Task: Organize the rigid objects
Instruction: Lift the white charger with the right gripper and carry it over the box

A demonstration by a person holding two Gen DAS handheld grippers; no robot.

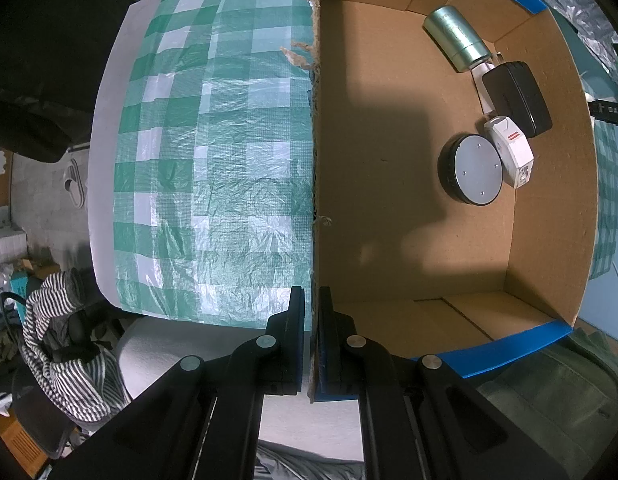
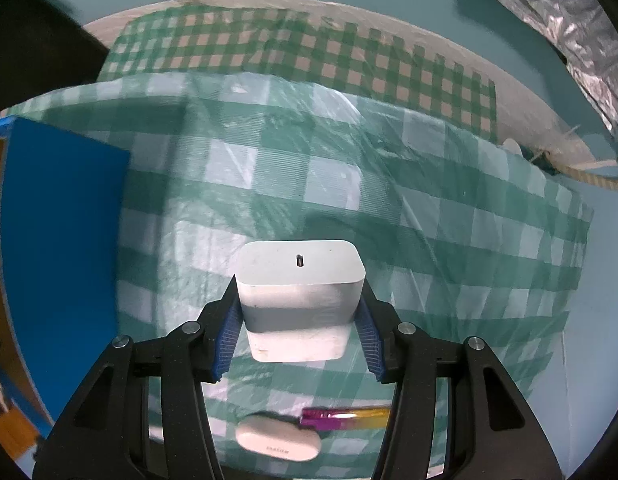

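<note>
Tongs on the left (image 1: 311, 320) are clamped shut on the torn upper edge of the cardboard box (image 1: 549, 200), one finger outside the wall and one inside, pointing straight down. Past those fingers, the box floor lies open and brown, with a broad shadow across it. Farther in, near the right-hand wall, sits a round black puck with a grey face (image 1: 471, 168); a small white device with red print (image 1: 511, 152) touches its side. Beyond that lies a black adapter (image 1: 517, 98), and farthest back a silver cylinder (image 1: 457, 38) rests on its side, tilted toward the corner. Blue tape (image 1: 505, 350) lines the box's outer rim. To the left of the wall, the green checked cloth (image 1: 213, 168) covers the worktop.

Right tongs (image 2: 299, 312) grip a white rectangular charger (image 2: 299, 296) between their blue ribbed pads (image 2: 229, 332), the jaws pressed on its two sides; its top face shows a small slot port. The charger hangs above the checked cloth. Below it on the cloth, closest to the camera, lie a white oval case (image 2: 277, 444) and a purple-and-gold stick (image 2: 341, 416), just beside each other. At the left edge stands the box's blue outer wall (image 2: 61, 220). Farther off, a second, finer checked cloth (image 2: 289, 48) spreads toward the back.
</note>
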